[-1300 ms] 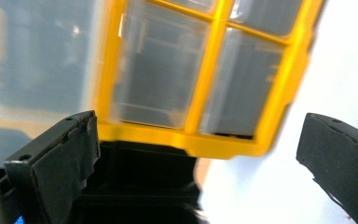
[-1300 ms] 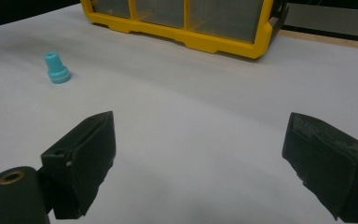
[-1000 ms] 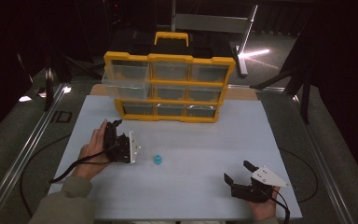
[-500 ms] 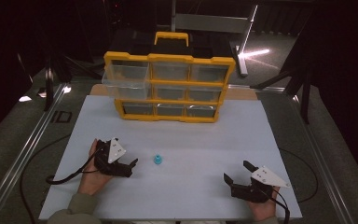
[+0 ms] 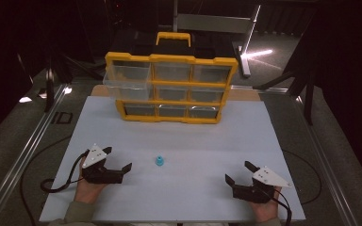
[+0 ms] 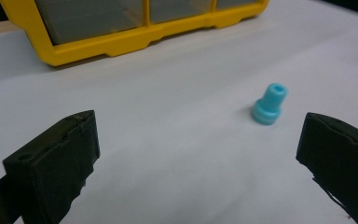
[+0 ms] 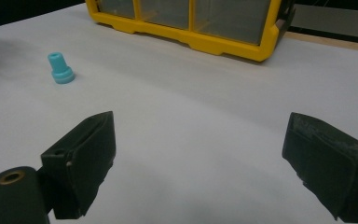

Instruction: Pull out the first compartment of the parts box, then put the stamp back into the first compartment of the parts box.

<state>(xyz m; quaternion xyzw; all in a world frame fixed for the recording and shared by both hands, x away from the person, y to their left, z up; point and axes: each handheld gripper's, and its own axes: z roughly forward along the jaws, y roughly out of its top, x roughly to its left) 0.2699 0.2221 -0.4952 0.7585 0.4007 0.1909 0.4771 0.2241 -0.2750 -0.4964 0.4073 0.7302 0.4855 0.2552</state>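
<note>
- Now, at the back of the white table point(image 5: 179, 197) stands the yellow drawer cabinet point(image 5: 169, 89), three rows of three clear drawers under a yellow handle; the top-left drawer point(image 5: 125, 80) sits pulled out, and whether anything lies in it or the others cannot be told.
- The small blue plug point(image 5: 159, 161) stands upright on the bare table, in front of the cabinet and well apart from it.
- Left gripper point(image 5: 118, 170) rests low at the near left, jaws spread wide and holding nothing, the plug just off to its right.
- Right gripper point(image 5: 240, 175) lies at the near right, jaws likewise parted and empty, well apart from the plug.
- The left gripper view brings the plug point(image 6: 270, 104) close: a wide base, a narrower neck and a hole in the top, lying ahead between the two jaws but nearer the right one.
- The right gripper view puts the plug point(image 7: 59, 68) far off to the left, beyond its left jaw, with the cabinet's bottom row point(image 7: 186, 23) across the top.
</note>
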